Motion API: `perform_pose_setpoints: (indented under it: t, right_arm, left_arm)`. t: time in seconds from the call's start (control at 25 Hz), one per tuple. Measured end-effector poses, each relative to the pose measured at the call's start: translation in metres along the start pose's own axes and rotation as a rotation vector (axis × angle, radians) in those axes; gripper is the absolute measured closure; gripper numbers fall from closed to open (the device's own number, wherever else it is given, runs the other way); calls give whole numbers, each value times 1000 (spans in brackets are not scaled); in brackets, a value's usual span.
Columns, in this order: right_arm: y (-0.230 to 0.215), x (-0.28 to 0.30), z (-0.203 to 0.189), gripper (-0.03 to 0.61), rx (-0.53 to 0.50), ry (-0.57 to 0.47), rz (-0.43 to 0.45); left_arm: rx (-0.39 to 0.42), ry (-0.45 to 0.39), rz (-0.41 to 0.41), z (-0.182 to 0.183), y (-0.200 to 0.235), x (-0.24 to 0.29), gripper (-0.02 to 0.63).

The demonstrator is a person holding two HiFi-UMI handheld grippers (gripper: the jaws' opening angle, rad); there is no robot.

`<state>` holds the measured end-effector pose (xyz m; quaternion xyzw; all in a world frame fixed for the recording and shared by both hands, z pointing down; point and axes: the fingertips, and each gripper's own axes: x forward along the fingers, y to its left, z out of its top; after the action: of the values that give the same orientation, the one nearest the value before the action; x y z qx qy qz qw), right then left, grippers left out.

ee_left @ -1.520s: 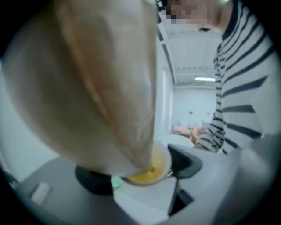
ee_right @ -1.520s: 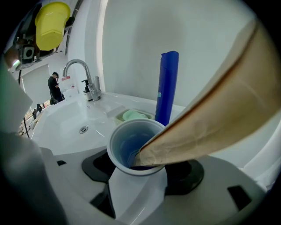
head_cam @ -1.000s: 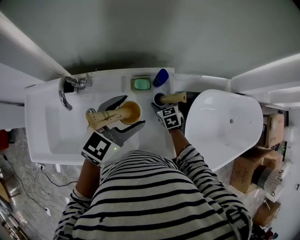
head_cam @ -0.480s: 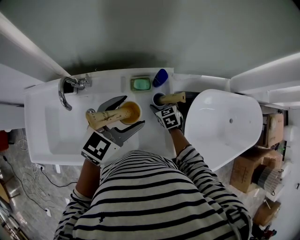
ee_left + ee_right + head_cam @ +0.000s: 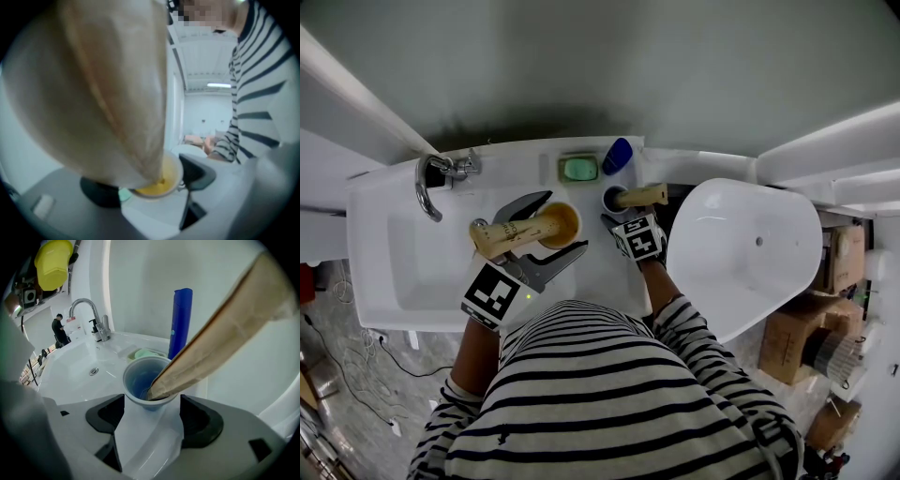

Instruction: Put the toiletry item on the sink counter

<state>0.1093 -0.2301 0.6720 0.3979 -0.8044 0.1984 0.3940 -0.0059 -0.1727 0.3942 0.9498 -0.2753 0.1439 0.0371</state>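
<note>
The white desk (image 5: 520,169) fills the middle of the head view, its basin (image 5: 412,253) on the left and a white tub (image 5: 750,253) beside it on the right. The person in a striped top leans over its near edge.

The left hand-held gripper (image 5: 562,223) reaches in from the near side with its jaws spread wide. A yellow cup (image 5: 566,221) stands between them on the desk, right of the basin. In the left gripper view a strip of green shows between one pad and the cup, so that side at least is not pressing. A beige tube (image 5: 511,232) sits in the cup and leans left and near, over the gripper. Its foot is caught by the cup's rim, which is likely why it tips over without sliding out.

The right hand-held gripper (image 5: 151,413) is also spread, empty, with its tips short of a blue cup (image 5: 138,378) further right. A second beige tube (image 5: 215,338) leans out of that cup to the right.

Both cups are well in from the near edge, probably so the top-heavy tubes cannot tip them off. By that reading the toiletry item is already on the desk and the jaws only need to back away.

Along the far edge stand a blue bottle (image 5: 182,319), a green soap dish (image 5: 579,169) and the faucet (image 5: 431,178).
</note>
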Motion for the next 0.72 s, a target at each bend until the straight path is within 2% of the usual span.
perform_pose_setpoints:
  t: [0.48, 0.72]
  right_arm:
    - [0, -37, -5, 249, 65, -36, -12]
    - [6, -70, 1, 249, 109, -90, -12]
  left_arm:
    - [12, -5, -6, 2, -2, 1, 239]
    - [18, -10, -10, 4, -4, 0, 239]
